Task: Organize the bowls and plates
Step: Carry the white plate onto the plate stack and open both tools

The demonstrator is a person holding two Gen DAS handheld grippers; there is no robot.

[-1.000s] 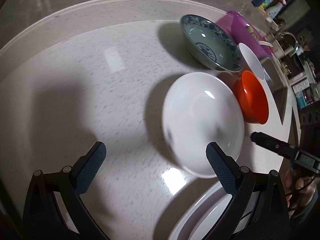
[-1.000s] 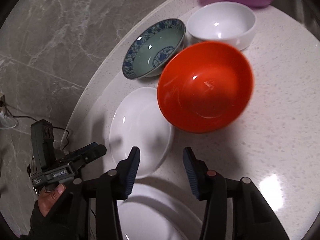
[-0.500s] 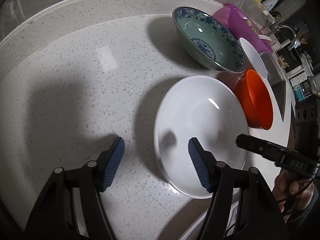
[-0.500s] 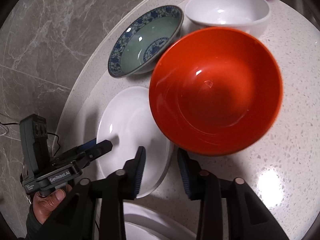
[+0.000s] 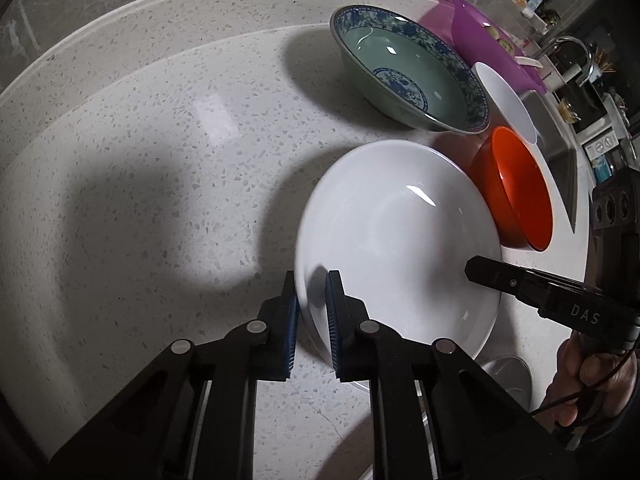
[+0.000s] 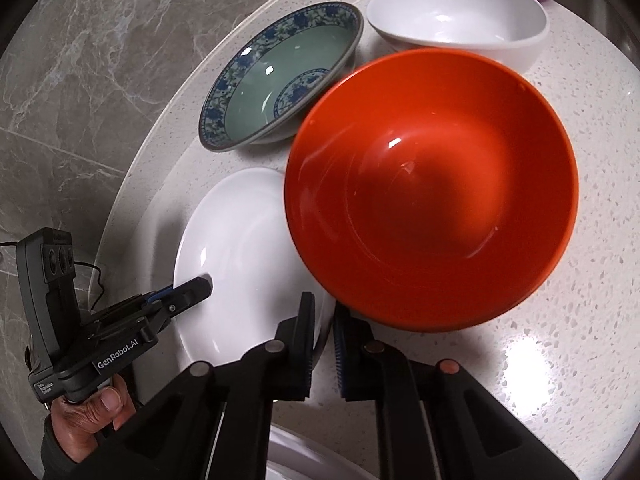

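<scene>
Item: white plate (image 5: pixel 400 240) on speckled counter (image 5: pixel 160 200), early stage of sorting.

Left gripper (image 5: pixel 311 308) pinches the plate's near rim. Right gripper (image 6: pixel 324 320) has its fingers narrowed about the rim of the orange bowl (image 6: pixel 432 200) (contact not certain). Blue-patterned bowl (image 6: pixel 280 76) and white bowl (image 6: pixel 456 20) sit unstacked beyond; nothing yet nested, all stacking seemingly left to do.

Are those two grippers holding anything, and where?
The left gripper pinches the white plate by its near rim. The right gripper straddles that plate's rim; grip unclear.
</scene>
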